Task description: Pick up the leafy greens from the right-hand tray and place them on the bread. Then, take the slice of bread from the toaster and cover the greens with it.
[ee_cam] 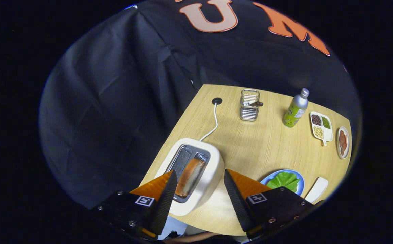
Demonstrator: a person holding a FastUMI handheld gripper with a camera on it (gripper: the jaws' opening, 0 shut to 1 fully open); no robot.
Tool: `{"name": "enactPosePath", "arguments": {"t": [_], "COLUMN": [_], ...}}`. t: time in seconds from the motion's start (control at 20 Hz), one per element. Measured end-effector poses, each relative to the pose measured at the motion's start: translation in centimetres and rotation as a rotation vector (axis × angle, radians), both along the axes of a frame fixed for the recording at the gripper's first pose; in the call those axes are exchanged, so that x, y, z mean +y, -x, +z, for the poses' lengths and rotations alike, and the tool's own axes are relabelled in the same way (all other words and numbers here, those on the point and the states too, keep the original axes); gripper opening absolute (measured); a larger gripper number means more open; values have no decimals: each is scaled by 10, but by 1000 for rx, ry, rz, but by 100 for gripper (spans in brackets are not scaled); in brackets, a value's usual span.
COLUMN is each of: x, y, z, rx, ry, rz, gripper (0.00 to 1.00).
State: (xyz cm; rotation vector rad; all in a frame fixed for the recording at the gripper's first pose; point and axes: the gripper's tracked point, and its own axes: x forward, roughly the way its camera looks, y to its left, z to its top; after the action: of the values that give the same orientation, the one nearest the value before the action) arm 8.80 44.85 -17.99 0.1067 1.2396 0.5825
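A white toaster [210,169] stands on the wooden table [257,145], with a browned slice of bread [190,178] upright in the slot nearer my right finger. The other slot holds nothing. My gripper [199,177] hangs open above the toaster, its fingertips on either side of the bread slice and apart from it. Leafy greens [284,180] lie on a blue plate [300,184] just beyond my right finger; whatever is under the greens is hidden.
A white tray [317,189] sits right of the blue plate. Farther back stand a wire holder [249,105], a green bottle [295,112], a divided dish of beans [321,126] and a small plate of reddish food [343,142]. The toaster's white cord [213,122] runs to a table hole.
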Motion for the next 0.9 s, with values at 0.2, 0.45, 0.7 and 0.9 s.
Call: {"name": "enactPosePath", "arguments": {"t": [0.2, 0.45, 0.7, 0.9], "x": [23, 36, 26, 6], "y": [0, 2, -11, -19], "z": [-17, -37, -32, -7], "rx": [31, 82, 58, 46], "ry": [31, 58, 21, -86], "rz": [-7, -10, -51, -95], "gripper": [76, 44, 20, 11]}}
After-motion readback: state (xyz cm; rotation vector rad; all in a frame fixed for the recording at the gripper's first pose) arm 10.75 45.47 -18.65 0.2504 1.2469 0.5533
